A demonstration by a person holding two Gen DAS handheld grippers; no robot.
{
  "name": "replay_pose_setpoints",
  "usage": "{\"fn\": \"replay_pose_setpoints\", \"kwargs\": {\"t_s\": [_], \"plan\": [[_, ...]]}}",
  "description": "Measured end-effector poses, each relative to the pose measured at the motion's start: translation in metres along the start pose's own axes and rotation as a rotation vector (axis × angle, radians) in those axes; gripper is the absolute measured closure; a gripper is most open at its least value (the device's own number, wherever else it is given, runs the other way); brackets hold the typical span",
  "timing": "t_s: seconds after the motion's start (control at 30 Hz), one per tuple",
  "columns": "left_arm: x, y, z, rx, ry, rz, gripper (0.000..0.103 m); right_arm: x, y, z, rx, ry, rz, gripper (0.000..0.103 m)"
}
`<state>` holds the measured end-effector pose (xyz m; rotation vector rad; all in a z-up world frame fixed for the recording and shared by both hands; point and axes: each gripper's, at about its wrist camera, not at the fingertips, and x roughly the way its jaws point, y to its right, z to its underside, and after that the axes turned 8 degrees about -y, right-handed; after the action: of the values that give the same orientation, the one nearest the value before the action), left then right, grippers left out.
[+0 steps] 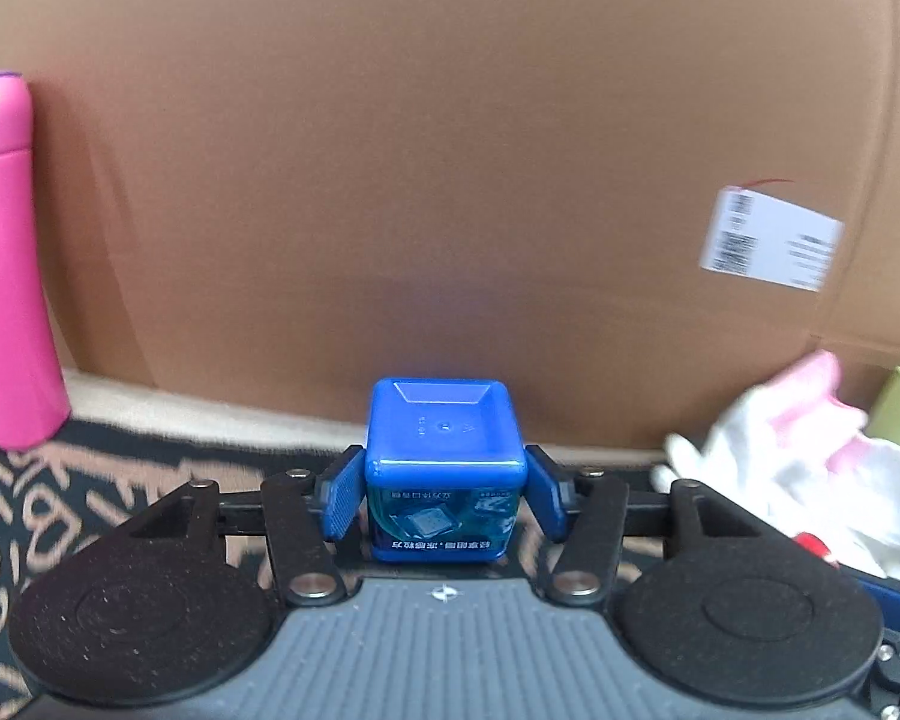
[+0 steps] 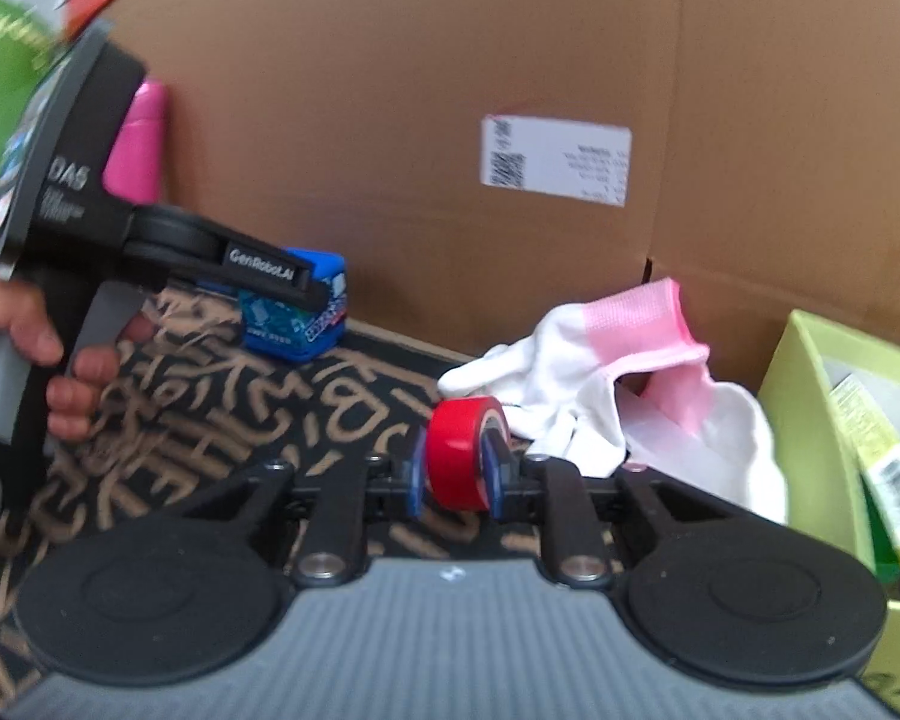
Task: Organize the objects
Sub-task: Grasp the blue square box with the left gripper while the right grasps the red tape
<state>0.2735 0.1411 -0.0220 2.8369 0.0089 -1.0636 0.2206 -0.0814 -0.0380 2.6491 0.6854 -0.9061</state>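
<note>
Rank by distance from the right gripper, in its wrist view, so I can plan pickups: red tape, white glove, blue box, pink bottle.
1. Red tape, between the right gripper pads.
2. White glove, just right.
3. Blue box, left, in the left gripper.
4. Pink bottle, far left.

right gripper (image 2: pixel 455 480) clamping red tape roll (image 2: pixel 459 450), white-pink gloves (image 2: pixel 618 372) behind

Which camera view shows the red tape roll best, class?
The right wrist view: the red tape roll sits centred and near, on edge between the right claw's blue pads. The left wrist view shows only a red sliver beside the white glove.
</note>
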Motion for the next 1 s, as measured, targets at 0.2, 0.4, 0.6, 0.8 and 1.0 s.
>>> {"fn": "replay_pose_setpoints", "kwargs": {"t_s": [0.2,0.4,0.6,0.8,1.0], "plan": [[-0.056,0.018,0.049,0.050,-0.029,0.076,0.044,-0.061,-0.035,0.042,-0.295,0.019,0.090,0.084],[-0.119,0.035,0.109,0.076,-0.030,0.113,0.044,-0.113,-0.080,0.090,-0.488,0.048,0.039,0.070],[-0.141,0.045,0.142,0.063,0.009,0.066,0.030,-0.125,-0.065,0.086,-0.237,0.041,-0.101,0.049],[-0.136,0.050,0.134,0.079,0.032,0.046,0.024,-0.099,-0.046,0.069,-0.067,-0.029,-0.108,0.048],[-0.130,0.052,0.135,0.108,0.004,0.063,0.037,-0.073,-0.036,0.065,-0.002,-0.078,-0.127,0.048]]}}
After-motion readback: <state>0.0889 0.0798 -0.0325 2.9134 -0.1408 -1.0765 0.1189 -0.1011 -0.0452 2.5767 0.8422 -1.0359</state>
